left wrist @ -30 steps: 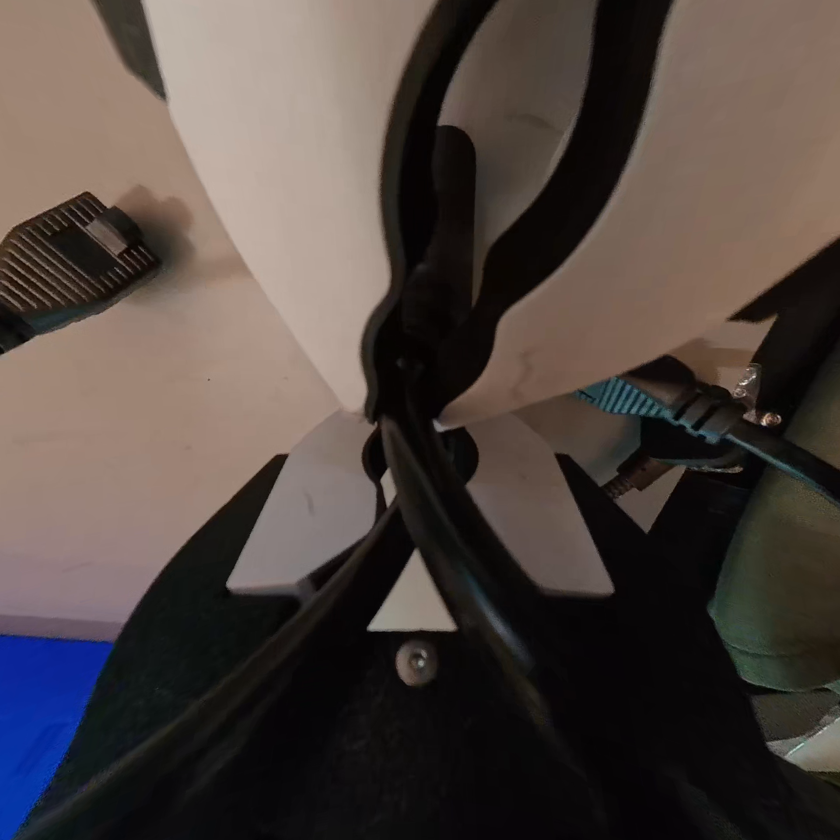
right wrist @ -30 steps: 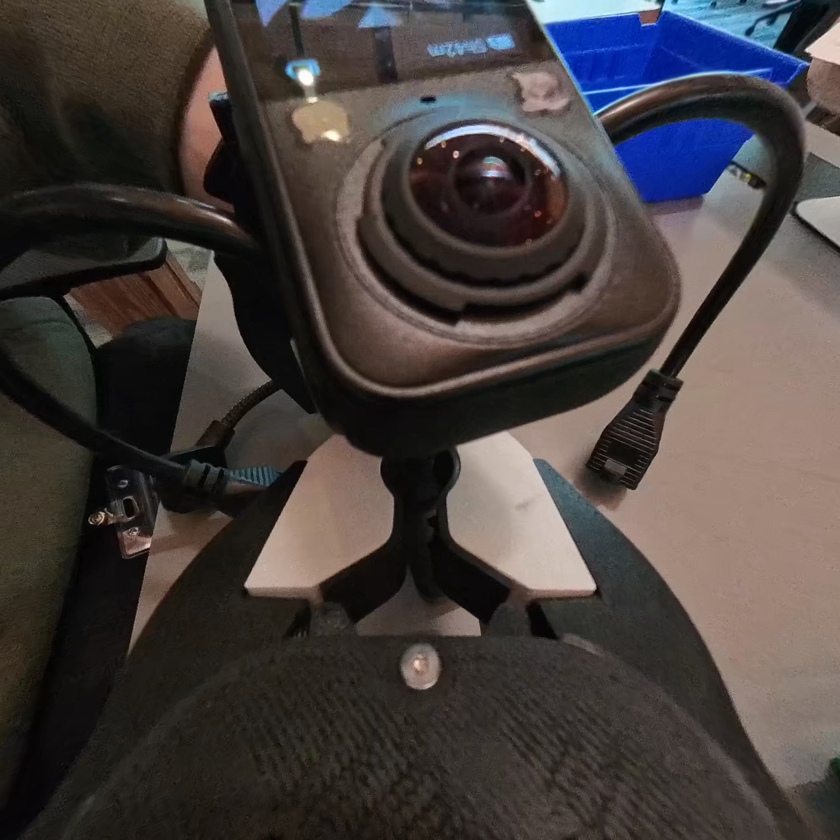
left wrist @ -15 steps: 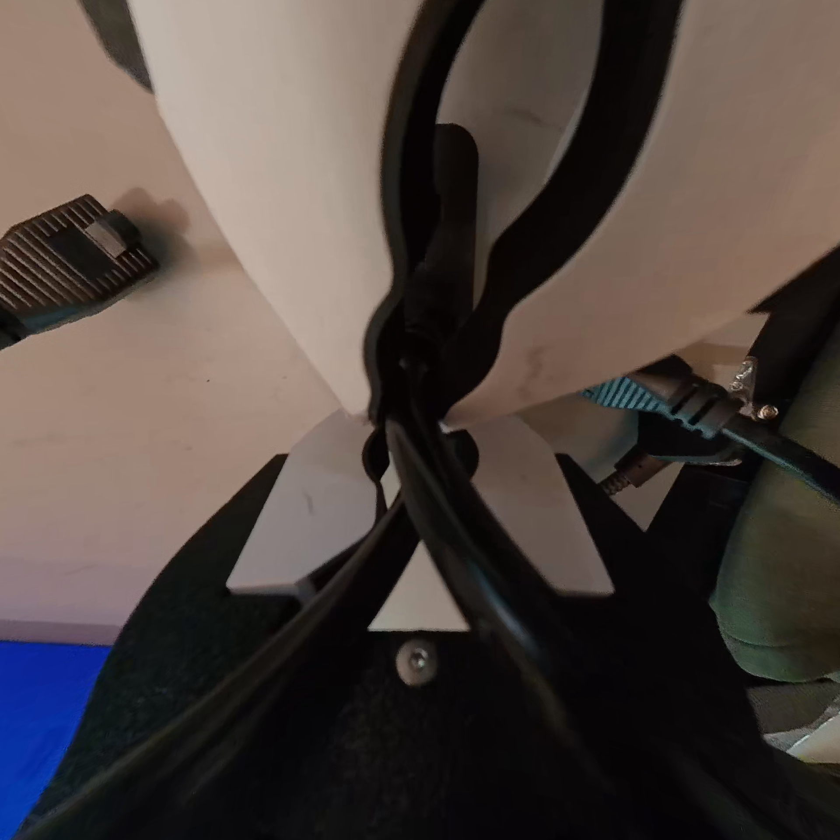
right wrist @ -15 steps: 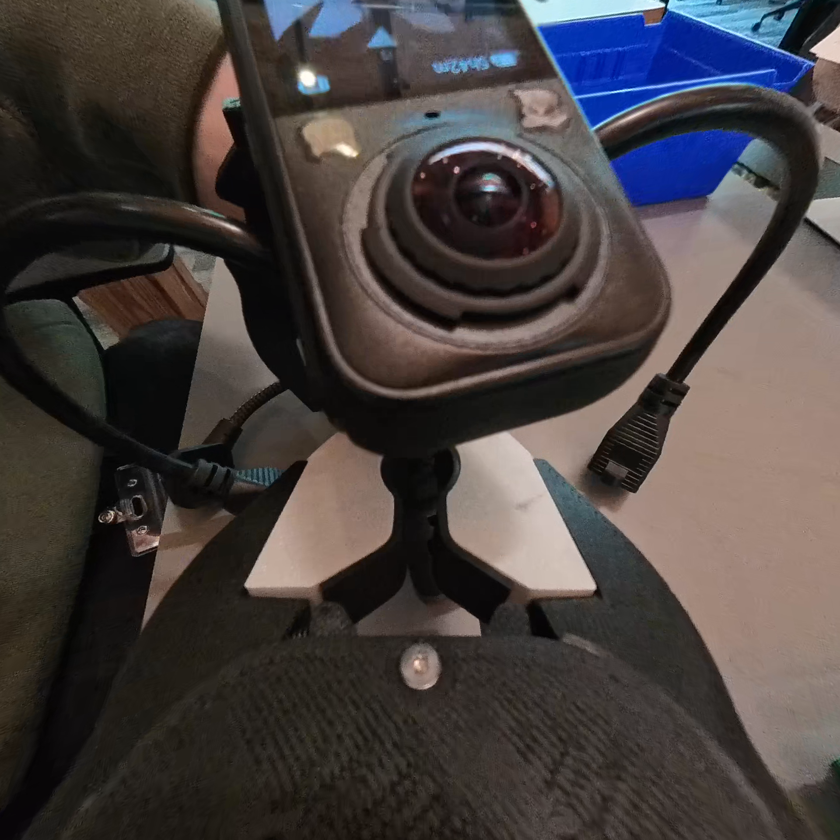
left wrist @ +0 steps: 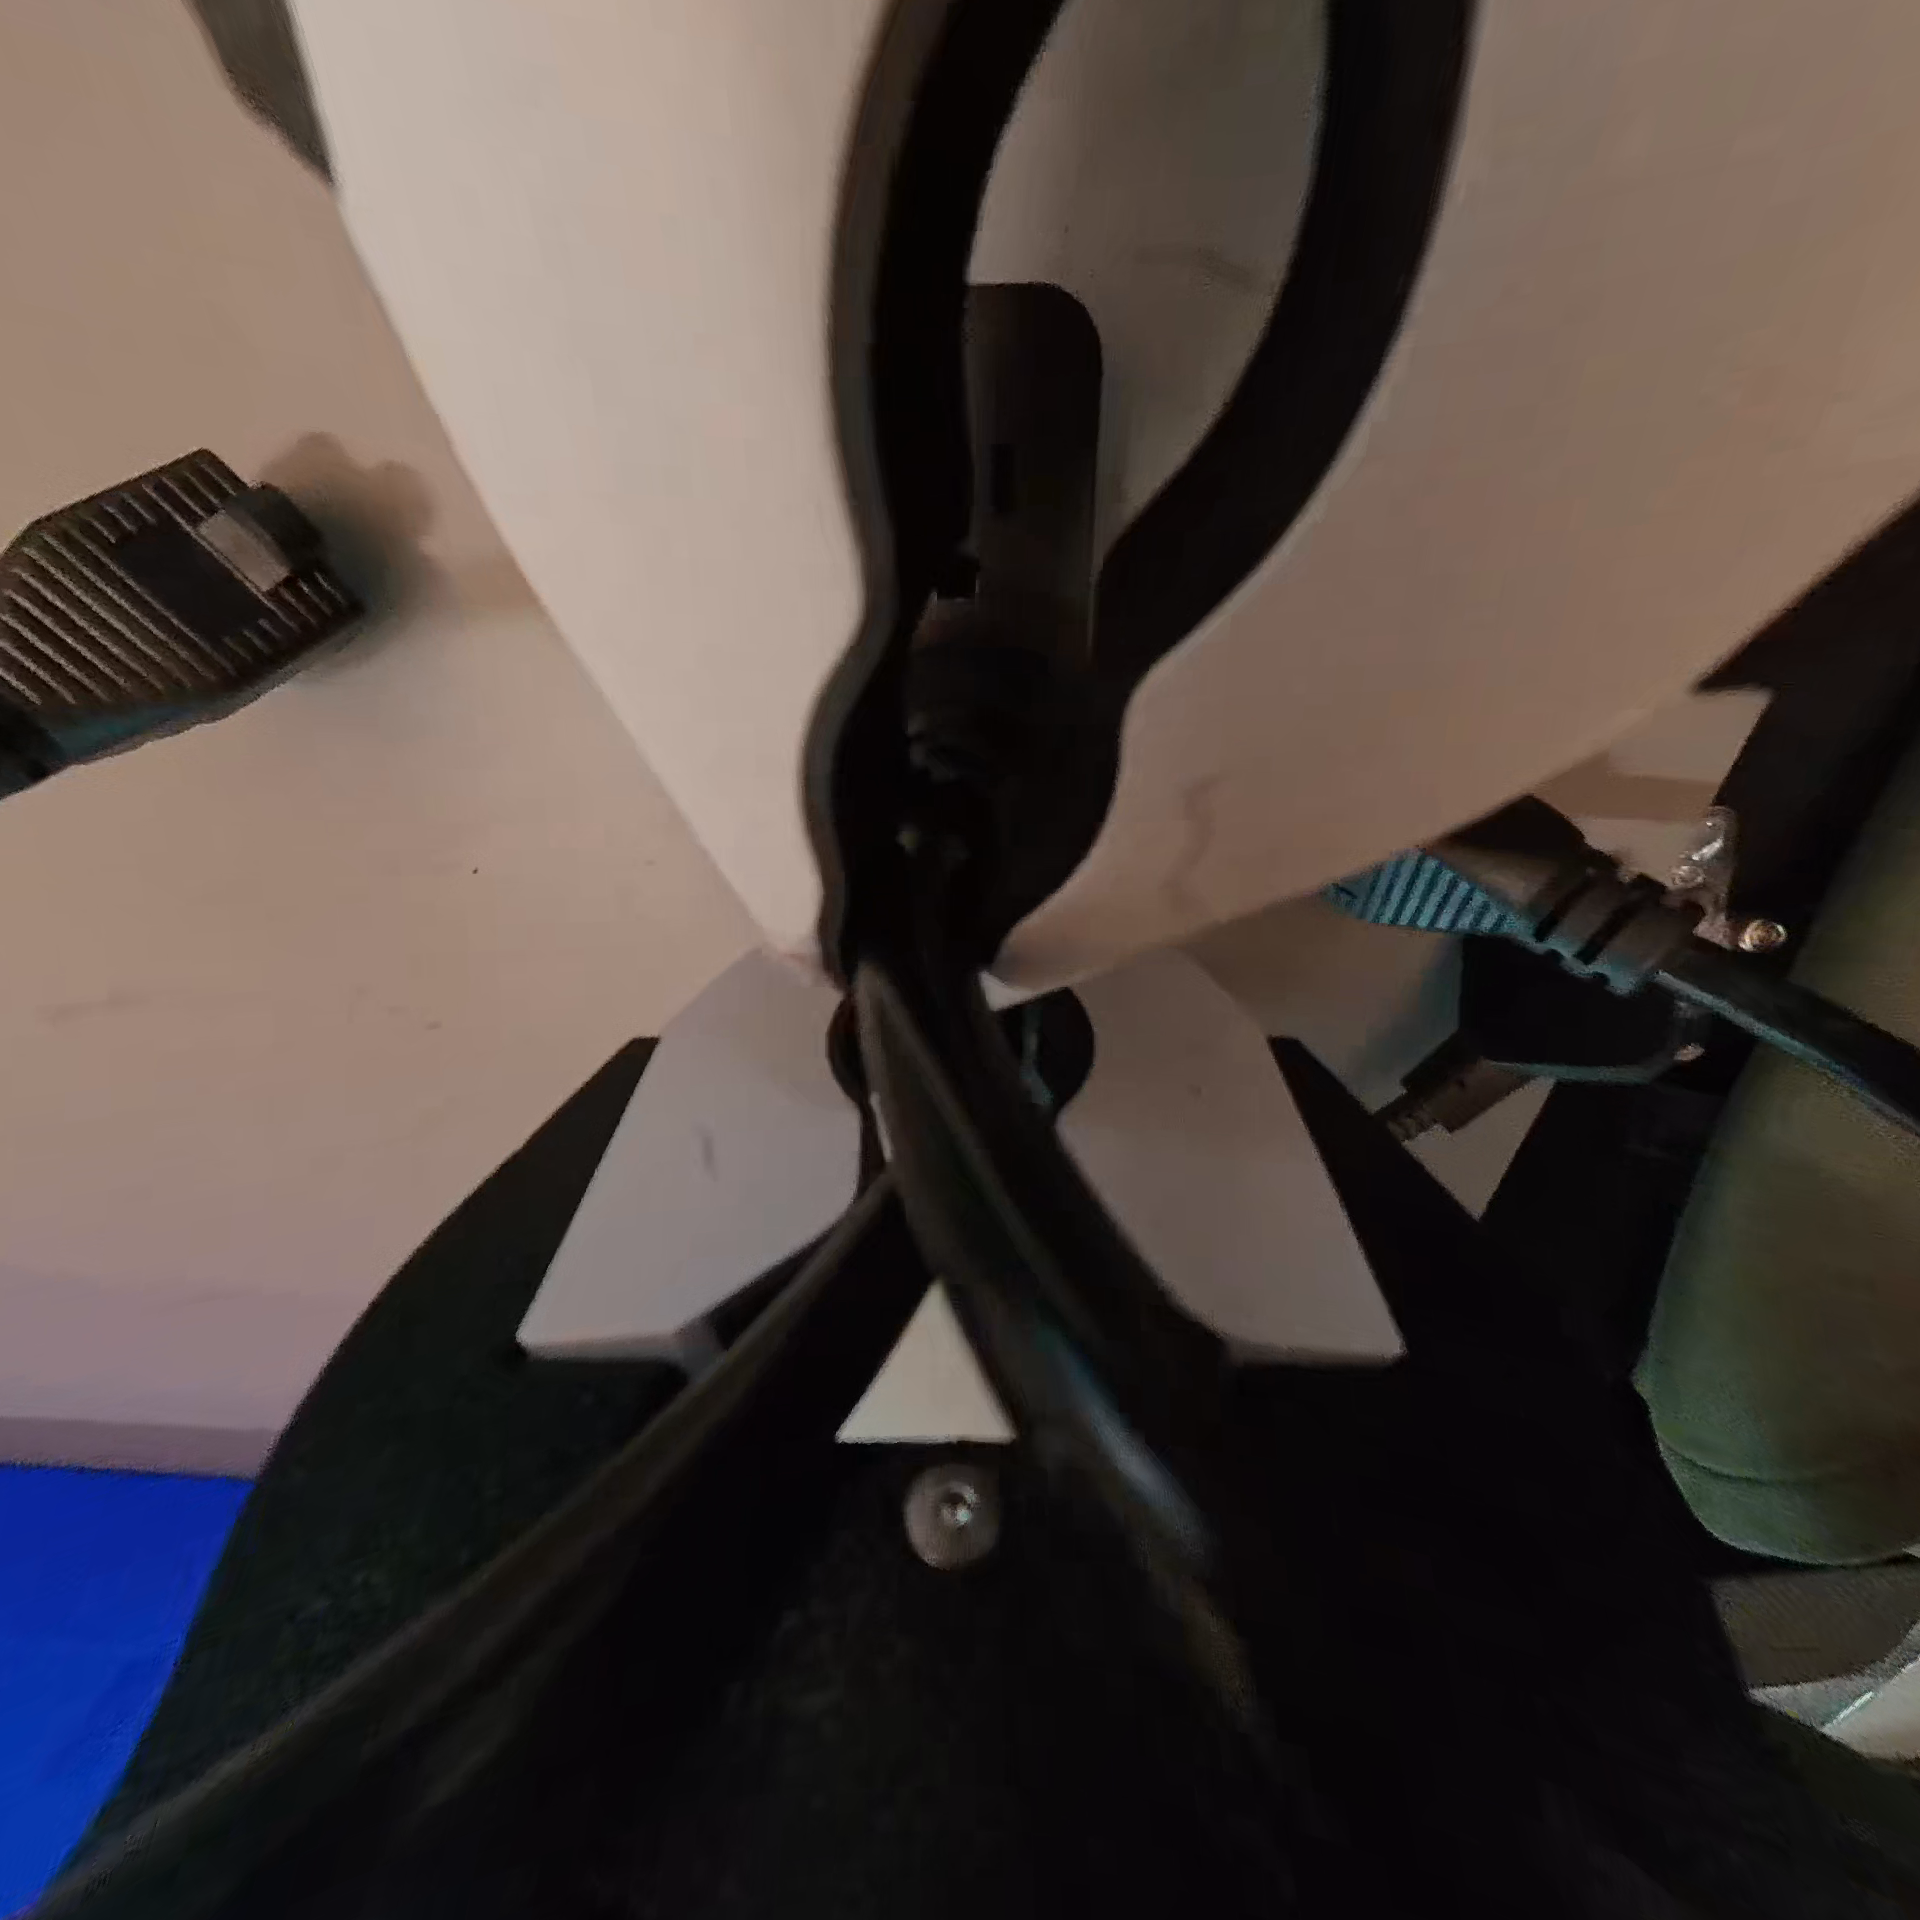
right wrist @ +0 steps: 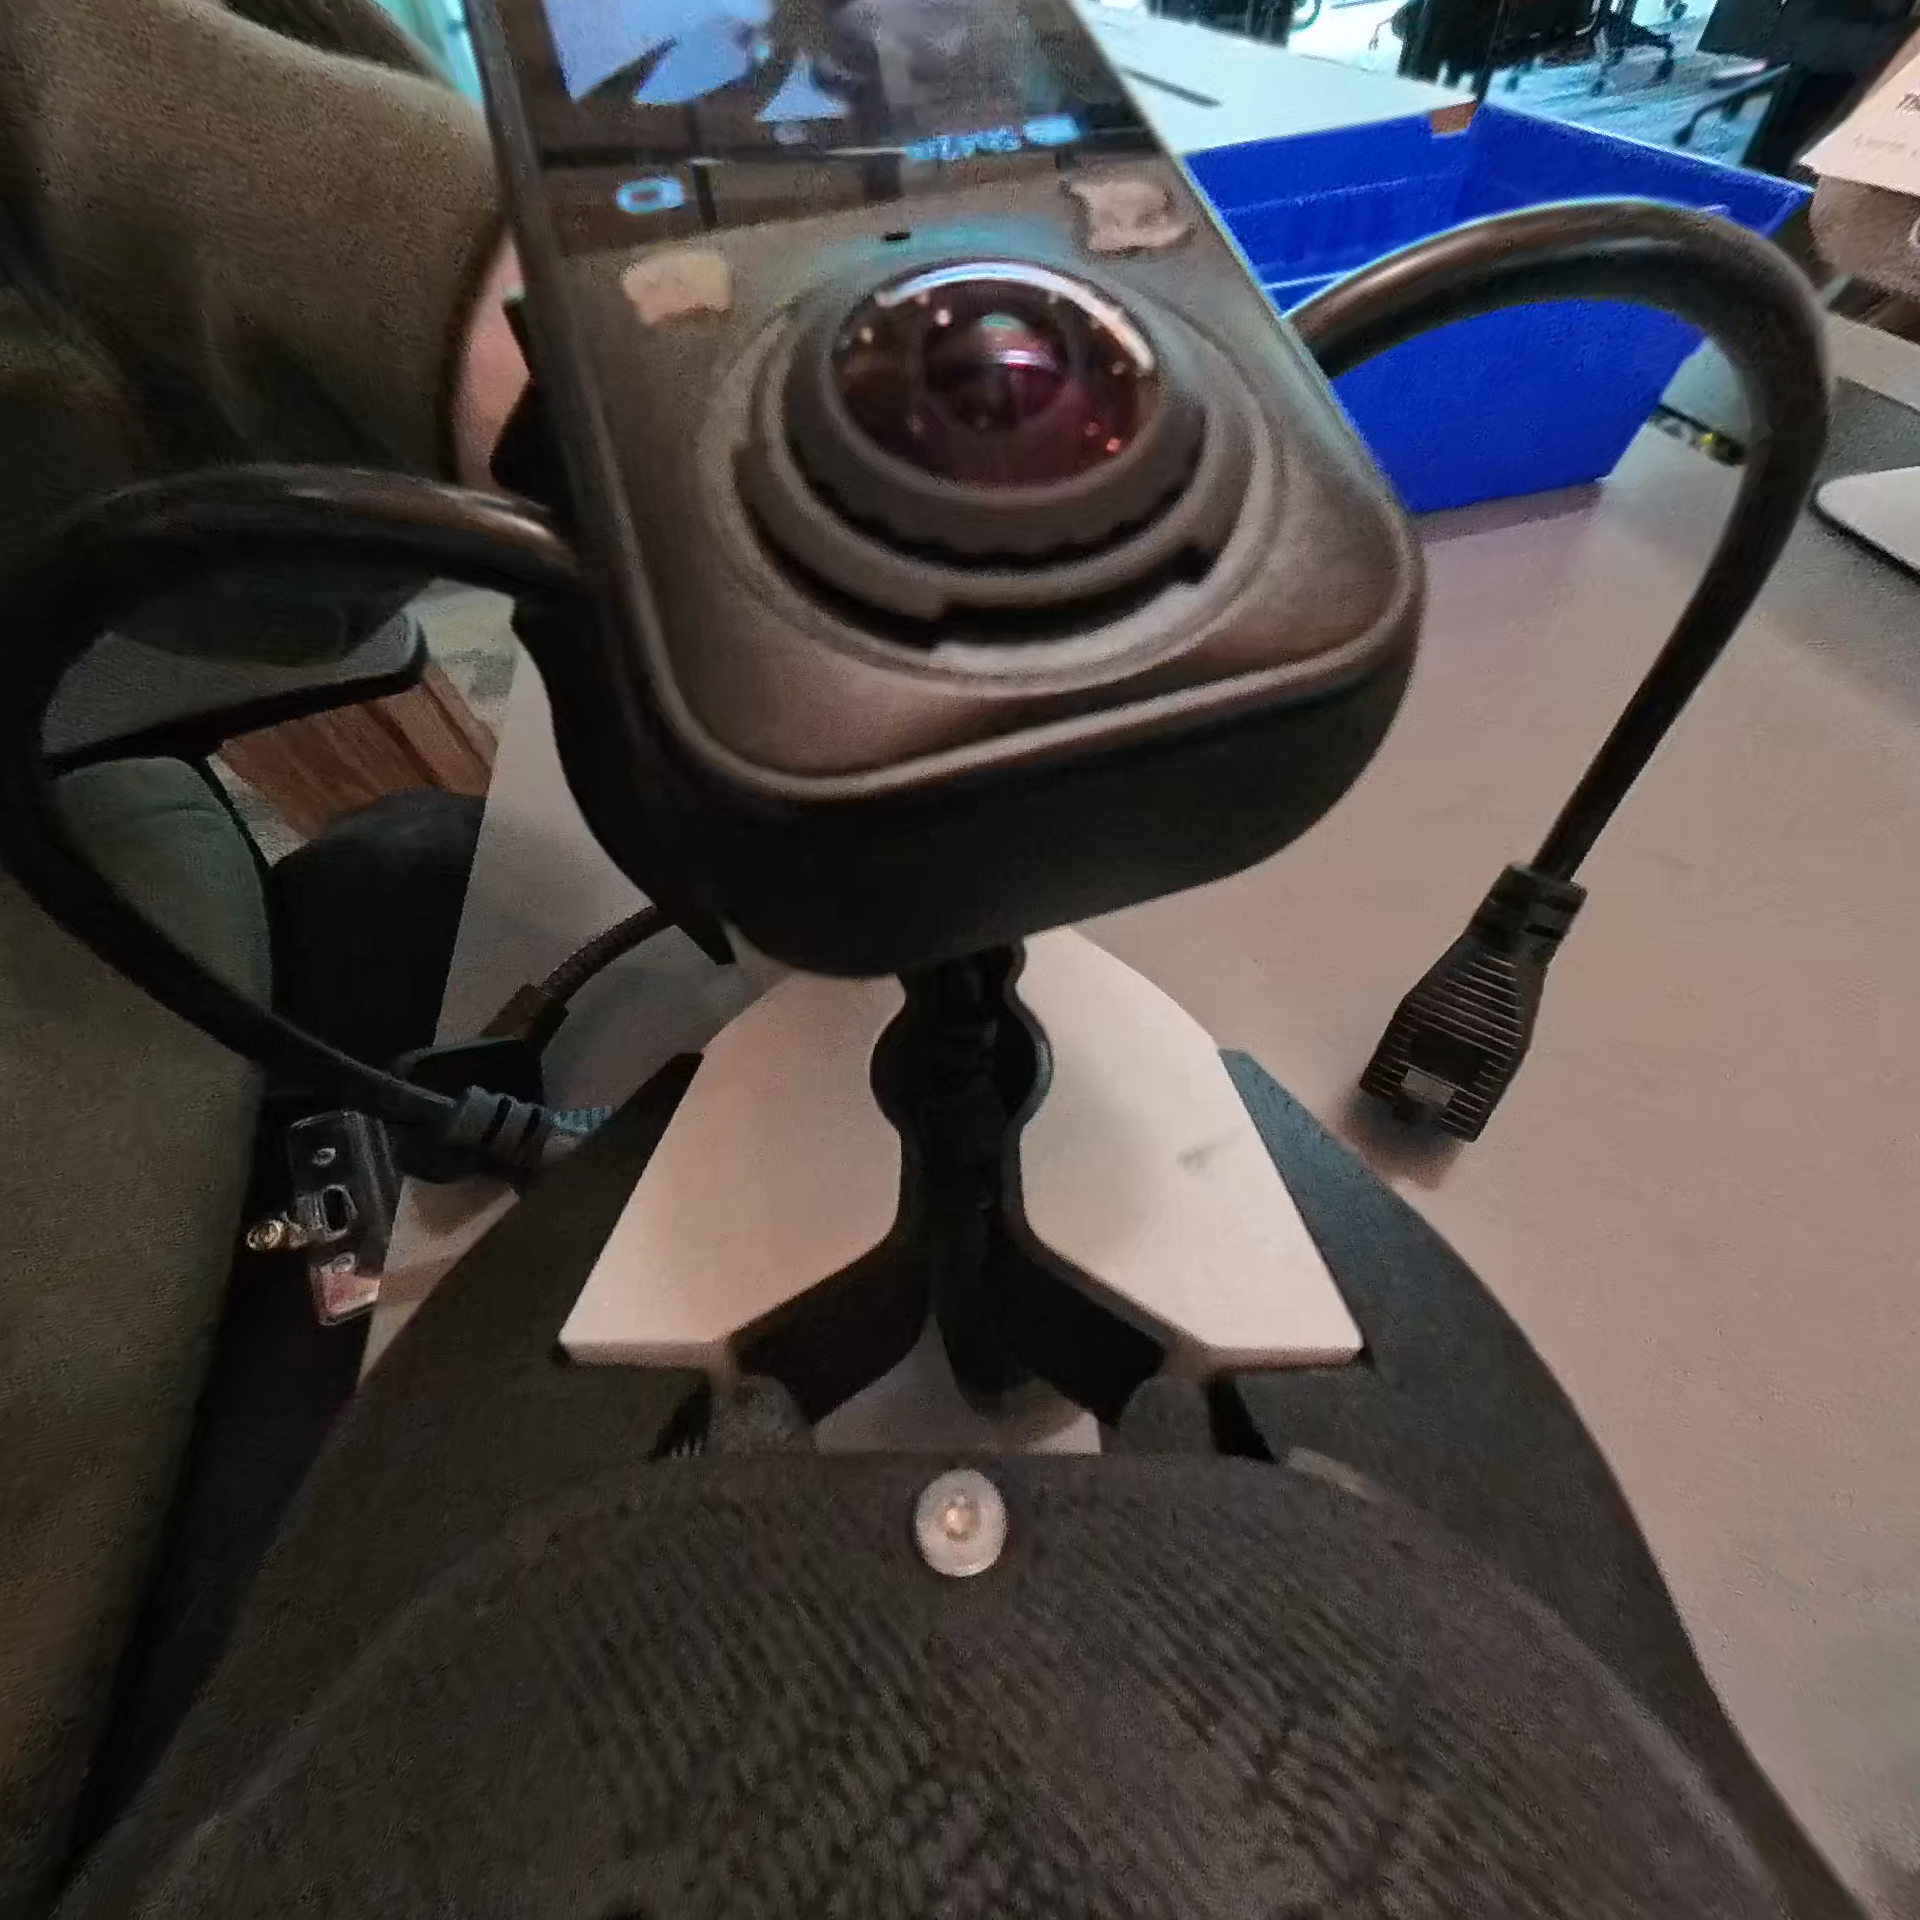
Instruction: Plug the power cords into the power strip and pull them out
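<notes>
My left gripper (left wrist: 940,1049) is shut on a black power cord (left wrist: 997,1226) that runs back between its white fingers (left wrist: 717,1153). My right gripper (right wrist: 961,1122) faces it at very close range and is shut on a black cord piece (right wrist: 961,1195). In the left wrist view its big white fingers (left wrist: 623,468) fill the top, closed on a black plug body (left wrist: 1029,499). A ribbed black connector (right wrist: 1455,1029) lies loose on the beige table, also in the left wrist view (left wrist: 166,613). A teal-ribbed plug (left wrist: 1423,904) lies by the table edge. No power strip shows.
The left gripper's camera (right wrist: 997,468) blocks most of the right wrist view. A person's green sleeve (right wrist: 156,364) is at the left. A blue bin (right wrist: 1507,343) stands at the back right. A metal clip (right wrist: 332,1216) hangs at the table edge (right wrist: 457,1039). Left tips to right tips: about 7 cm. The ribbed black connector (right wrist: 1455,1029) lies around 11 cm away from my left fingertips. Look for it in the left wrist view (left wrist: 157,629) too.
Little has changed. The left gripper's camera has tilted and shifted slightly in the right wrist view. Both grippers stay shut and the loose connector has not moved.
</notes>
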A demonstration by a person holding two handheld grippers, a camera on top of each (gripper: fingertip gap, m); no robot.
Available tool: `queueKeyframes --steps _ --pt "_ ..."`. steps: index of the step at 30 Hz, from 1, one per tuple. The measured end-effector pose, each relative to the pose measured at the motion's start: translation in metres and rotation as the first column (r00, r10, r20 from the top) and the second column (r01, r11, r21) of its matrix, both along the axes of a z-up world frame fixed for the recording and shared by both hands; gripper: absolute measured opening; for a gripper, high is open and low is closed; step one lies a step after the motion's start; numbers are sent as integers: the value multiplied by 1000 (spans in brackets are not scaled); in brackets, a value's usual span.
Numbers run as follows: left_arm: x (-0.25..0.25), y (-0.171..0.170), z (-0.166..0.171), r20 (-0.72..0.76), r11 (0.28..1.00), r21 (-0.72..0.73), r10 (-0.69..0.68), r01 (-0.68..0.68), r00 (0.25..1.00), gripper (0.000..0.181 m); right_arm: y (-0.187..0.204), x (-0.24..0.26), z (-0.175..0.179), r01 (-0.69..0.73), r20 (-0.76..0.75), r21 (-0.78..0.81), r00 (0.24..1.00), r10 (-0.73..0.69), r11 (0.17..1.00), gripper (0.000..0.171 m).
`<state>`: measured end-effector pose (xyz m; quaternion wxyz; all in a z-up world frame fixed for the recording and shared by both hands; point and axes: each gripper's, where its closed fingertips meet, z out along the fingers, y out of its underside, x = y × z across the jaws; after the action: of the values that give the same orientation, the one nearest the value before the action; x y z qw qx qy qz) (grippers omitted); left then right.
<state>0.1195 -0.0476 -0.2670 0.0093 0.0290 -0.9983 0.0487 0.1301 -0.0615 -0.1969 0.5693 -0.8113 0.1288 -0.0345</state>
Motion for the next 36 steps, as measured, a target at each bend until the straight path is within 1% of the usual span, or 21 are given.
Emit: queueKeyframes --steps 2,5,8,10,12,14,15,16,20,21,22,24,26,30,33,36 --pt "0 0 0 1 1000 -6 9 -9 1000 25 1 0 1 -7 11 -18 1000 7 1000 8" --pt "2 0 1 0 999 -15 50 -50 999 24 1 8 2 3 -41 43 999 -1 999 7" --pt "3 0 1 0 998 -27 61 -61 998 25 3 7 3 11 -32 53 999 -9 999 7" --pt "1 1 1 -7 998 -27 64 -65 998 25 7 -2 3 -20 54 -14 998 21 1000 7" --pt "1 1 1 -18 997 -31 76 -76 997 22 5 -5 2 -18 79 -71 997 24 997 7" --pt "0 1 1 -14 997 -22 72 -73 997 25 4 -6 1 -11 92 -92 996 19 996 6" --pt "0 0 1 -8 997 -17 70 -70 998 22 3 -6 1 -15 93 -92 995 23 996 6" --pt "0 0 1 -4 997 -12 72 -72 997 25 2 -5 1 -13 83 -84 996 20 996 6" --pt "1 0 1 2 996 -15 84 -84 996 25 0 -1 4 6 41 -18 999 -5 1000 7" --pt "0 1 1 2 997 -16 70 -70 998 25 1 -5 4 -4 79 -40 997 7 999 7" --pt "0 1 1 3 998 -17 62 -62 998 22 1 -5 4 -13 85 -46 996 17 999 7" --pt "1 1 1 0 996 -15 84 -84 996 25 0 0 4 -1 37 -20 999 1 1000 7" --pt "0 1 2 2 998 -11 61 -61 998 25 2 -3 4 -14 87 -71 996 20 997 7" --pt "2 1 3 -14 996 -38 77 -78 997 25 4 1 7 -17 71 -45 997 20 999 7" --pt "3 1 3 -14 995 -50 86 -87 996 26 4 5 9 3 37 12 999 -3 1000 7" --pt "2 2 3 -26 995 -49 88 -89 996 25 6 2 10 15 70 -29 997 -13 999 6"
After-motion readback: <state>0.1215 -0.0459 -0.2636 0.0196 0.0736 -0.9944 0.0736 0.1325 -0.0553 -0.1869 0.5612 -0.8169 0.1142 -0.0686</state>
